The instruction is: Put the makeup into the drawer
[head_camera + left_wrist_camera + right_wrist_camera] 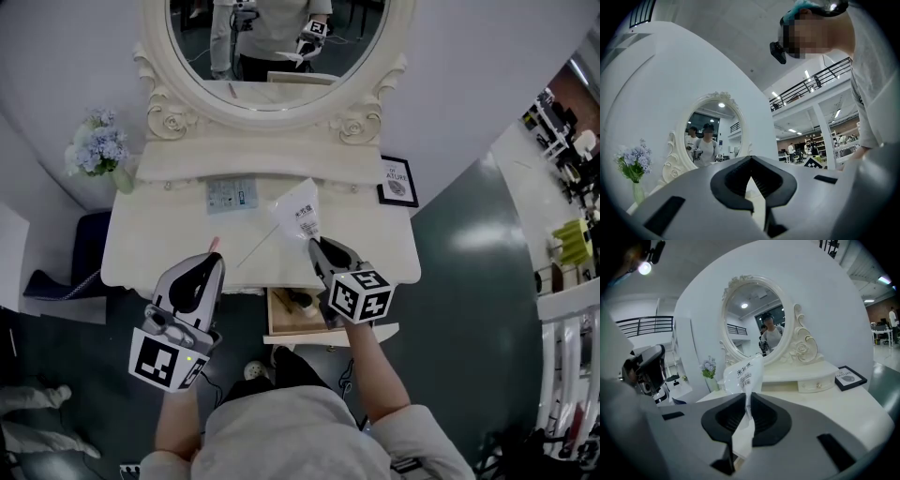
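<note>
My right gripper (316,247) (746,398) is shut on the lower edge of a white printed sachet (300,214) (743,373). It holds the sachet upright above the white vanity table (375,244). Below the table's front edge a wooden drawer (279,328) stands pulled out, with some dark items inside. My left gripper (212,261) (750,161) hovers over the table's front left, its jaws meeting at the tips with nothing seen between them. A small pink tip (215,243) shows just past it. A flat pale packet (232,195) and a thin stick (255,248) lie on the tabletop.
An oval mirror (272,56) in an ornate frame stands at the back. A vase of pale flowers (98,145) is at the back left, a black-framed picture (397,181) at the back right. A dark stool (84,253) sits left of the table.
</note>
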Motion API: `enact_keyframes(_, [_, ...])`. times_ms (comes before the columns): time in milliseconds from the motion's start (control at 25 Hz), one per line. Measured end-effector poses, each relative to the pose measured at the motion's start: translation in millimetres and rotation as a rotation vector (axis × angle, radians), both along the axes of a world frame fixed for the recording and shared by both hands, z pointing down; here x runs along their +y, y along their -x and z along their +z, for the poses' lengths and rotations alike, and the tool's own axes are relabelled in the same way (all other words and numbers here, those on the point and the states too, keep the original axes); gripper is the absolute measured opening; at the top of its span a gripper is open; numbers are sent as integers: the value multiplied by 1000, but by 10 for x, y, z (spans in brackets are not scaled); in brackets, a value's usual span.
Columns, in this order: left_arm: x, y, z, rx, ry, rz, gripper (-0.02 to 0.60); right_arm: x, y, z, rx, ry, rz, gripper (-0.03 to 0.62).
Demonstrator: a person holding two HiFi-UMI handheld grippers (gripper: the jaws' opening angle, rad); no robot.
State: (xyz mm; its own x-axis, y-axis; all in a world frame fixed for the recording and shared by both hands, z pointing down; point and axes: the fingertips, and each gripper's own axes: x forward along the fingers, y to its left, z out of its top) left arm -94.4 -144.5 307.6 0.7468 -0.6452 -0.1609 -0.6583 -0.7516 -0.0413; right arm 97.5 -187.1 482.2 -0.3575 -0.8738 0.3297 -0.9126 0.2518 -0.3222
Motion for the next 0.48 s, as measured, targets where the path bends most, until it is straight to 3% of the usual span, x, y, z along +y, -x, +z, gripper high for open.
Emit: enact_keyframes(480, [280, 96, -44, -9, -14, 39, 12, 423, 71, -252, -47, -79, 69, 44])
